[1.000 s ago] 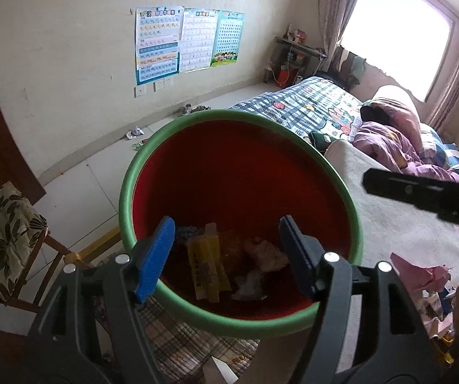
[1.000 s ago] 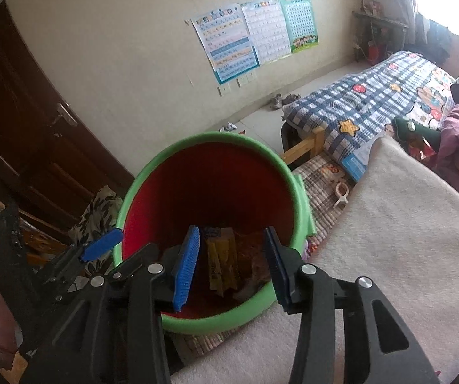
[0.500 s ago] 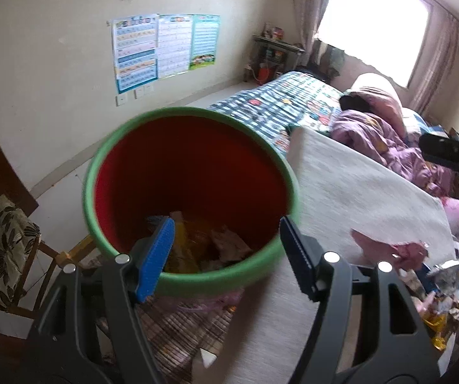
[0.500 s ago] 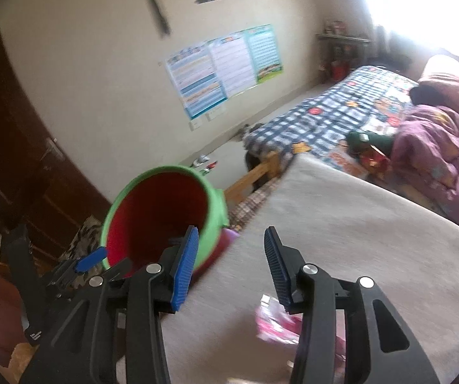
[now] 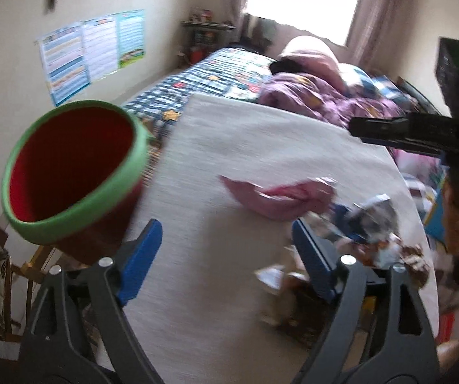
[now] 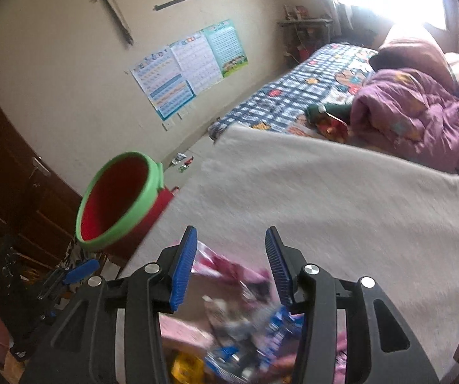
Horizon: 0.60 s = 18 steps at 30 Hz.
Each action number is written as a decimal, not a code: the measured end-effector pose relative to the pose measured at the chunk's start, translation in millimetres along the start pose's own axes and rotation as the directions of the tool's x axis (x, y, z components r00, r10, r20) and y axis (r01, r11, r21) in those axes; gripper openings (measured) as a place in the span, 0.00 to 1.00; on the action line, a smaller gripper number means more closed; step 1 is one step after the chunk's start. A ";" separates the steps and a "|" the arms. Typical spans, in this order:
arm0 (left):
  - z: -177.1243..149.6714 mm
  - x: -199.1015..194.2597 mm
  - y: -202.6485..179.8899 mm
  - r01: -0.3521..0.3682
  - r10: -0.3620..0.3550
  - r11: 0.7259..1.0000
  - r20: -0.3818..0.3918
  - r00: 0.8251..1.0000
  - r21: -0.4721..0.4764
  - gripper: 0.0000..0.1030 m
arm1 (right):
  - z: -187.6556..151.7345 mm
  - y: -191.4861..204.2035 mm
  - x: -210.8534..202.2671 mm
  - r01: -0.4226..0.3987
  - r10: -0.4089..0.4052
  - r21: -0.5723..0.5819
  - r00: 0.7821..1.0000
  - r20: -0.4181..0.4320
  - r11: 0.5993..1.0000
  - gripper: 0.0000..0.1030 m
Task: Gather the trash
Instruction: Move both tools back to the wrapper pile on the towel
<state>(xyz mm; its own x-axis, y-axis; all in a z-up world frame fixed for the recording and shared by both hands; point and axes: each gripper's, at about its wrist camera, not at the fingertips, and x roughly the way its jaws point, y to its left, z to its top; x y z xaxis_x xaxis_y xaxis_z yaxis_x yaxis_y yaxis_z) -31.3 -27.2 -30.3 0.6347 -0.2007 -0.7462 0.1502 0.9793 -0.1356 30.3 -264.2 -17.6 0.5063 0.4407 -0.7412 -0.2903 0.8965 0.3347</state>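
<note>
1. Near first: both your tools have swung off the bin and now hover over the wrapper pile [image 6: 245,345] at the near edge of the grey table [image 6: 341,198].
2. Your left tool [image 5: 226,256] has just been opening; its jaws stand wide and released, nothing between them, with the pink wrapper [image 5: 277,195] lying just beyond its tips.
3. Your right tool [image 6: 229,265] sits about half open and empty, pads clear of the pink and blue packets blurred beneath it.
4. That reads as one drop-off done and the next pick starting; plenty of trash looks left on the table.
5. Further out, the bin [image 5: 72,172], red inside with a green rim, stands off the table's left edge, now well apart from both tools.
6. Beyond that, the bed [image 6: 309,89] with its quilt, untouched.
</note>
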 end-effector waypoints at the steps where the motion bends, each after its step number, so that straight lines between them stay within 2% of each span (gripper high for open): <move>1: -2.7 2.5 -7.6 0.010 -0.010 1.000 -0.012 1.000 0.006 0.82 | -4.2 -5.5 -2.1 0.000 0.000 0.007 1.000 -0.004 1.000 0.44; 7: -15.1 25.9 -32.3 0.059 -0.064 0.997 -0.109 0.992 -0.049 0.84 | -24.9 -34.1 -7.9 -0.012 0.014 0.054 0.999 -0.033 0.998 0.48; 12: -19.6 37.7 -46.5 0.068 -0.076 0.996 -0.141 0.987 -0.059 0.88 | -33.6 -42.7 -9.5 -0.025 0.028 0.065 0.998 -0.049 0.998 0.48; 18: -18.7 54.6 -41.0 0.069 -0.091 0.989 -0.172 0.981 -0.130 0.88 | -37.1 -44.4 -13.4 -0.035 0.038 0.058 0.998 -0.054 0.998 0.49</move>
<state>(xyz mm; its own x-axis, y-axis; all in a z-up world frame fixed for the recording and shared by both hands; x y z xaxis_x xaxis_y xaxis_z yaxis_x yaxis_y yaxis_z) -16.9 -77.8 -77.7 0.4781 -0.2815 -0.8320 0.0934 0.9582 -0.2705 6.3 -311.6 -44.2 0.4501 0.4714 -0.7584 -0.2606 0.8817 0.3934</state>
